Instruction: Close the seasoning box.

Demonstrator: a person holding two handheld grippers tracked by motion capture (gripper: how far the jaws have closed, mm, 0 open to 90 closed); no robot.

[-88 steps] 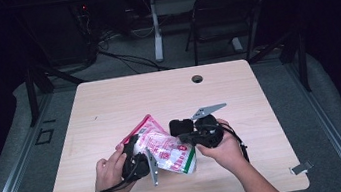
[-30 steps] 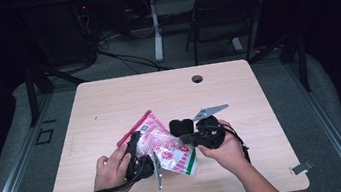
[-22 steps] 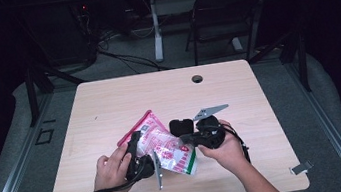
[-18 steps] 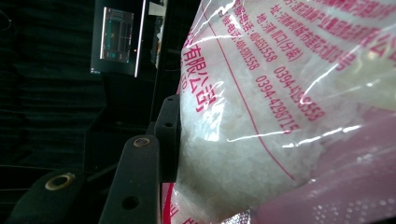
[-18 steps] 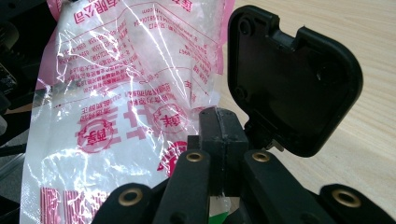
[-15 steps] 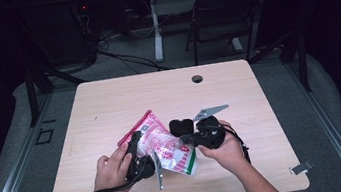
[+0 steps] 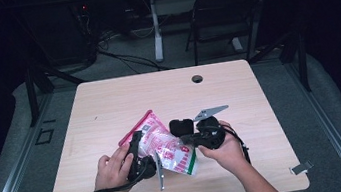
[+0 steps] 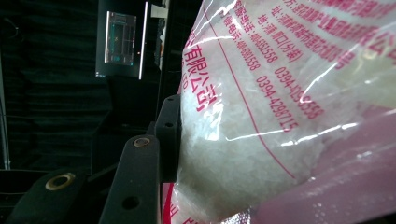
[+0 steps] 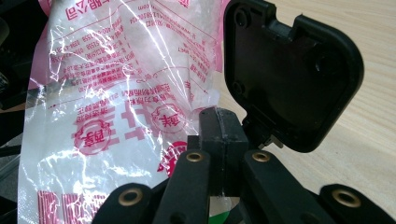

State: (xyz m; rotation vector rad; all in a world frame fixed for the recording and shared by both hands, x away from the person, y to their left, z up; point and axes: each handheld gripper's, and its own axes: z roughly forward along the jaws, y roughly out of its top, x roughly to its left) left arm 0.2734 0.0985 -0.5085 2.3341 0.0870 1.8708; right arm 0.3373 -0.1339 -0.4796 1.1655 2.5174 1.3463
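High view: against the earlier frames nothing has shifted; both hands hold station, so the work appears paused mid-grip rather than advancing. The clear plastic bag of white granules with pink and red print [image 7: 165, 144] lies low over the pale wooden desk [image 7: 110, 109], near its front edge, between the left gripper [image 7: 138, 153] and the right gripper [image 7: 184, 137].

Left gripper view: the bag [image 8: 280, 116] bulges against the inner face of the visible jaw; the jaws are clamped on its body.

Right gripper view: the jaws are together, pinching the bag's [image 9: 116, 93] film edge.
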